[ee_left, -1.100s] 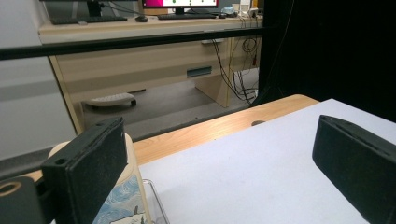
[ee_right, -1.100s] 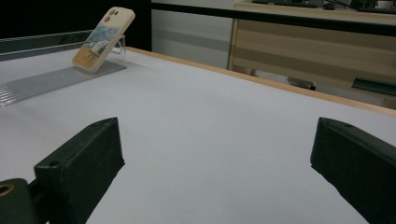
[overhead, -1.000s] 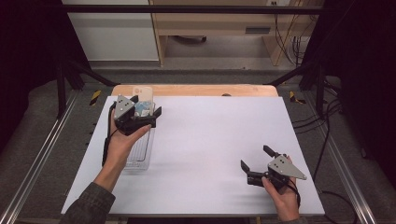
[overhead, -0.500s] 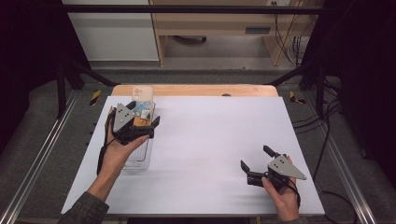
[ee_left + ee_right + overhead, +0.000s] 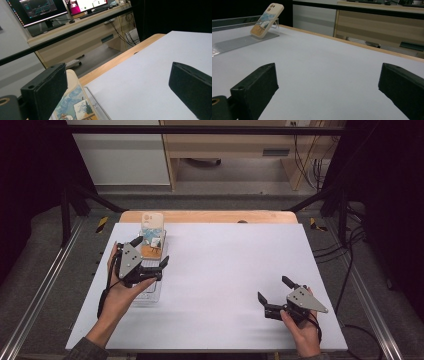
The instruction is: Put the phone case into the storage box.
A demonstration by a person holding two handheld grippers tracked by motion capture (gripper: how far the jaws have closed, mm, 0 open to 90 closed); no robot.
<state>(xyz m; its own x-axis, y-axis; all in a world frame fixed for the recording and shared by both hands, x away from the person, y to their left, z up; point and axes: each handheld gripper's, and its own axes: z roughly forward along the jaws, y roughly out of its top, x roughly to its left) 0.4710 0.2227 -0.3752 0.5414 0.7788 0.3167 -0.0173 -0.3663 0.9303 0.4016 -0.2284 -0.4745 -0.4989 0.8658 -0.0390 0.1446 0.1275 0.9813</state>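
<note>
Left claw [image 5: 150,254] is hanging wide open, holding nothing, just over the phone [image 5: 151,236] leaning on its clear stand [image 5: 146,290] at the table's [image 5: 230,285] far left. A bump could be tipping it over.

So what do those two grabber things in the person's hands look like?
Both are black. The left gripper and the right gripper each have two chunky black jaws with flat pads, and a grey three-cornered plate with small dots sits on top. A black cable trails from each one past the wrist. A dark grey sleeve shows on the left arm.
</note>
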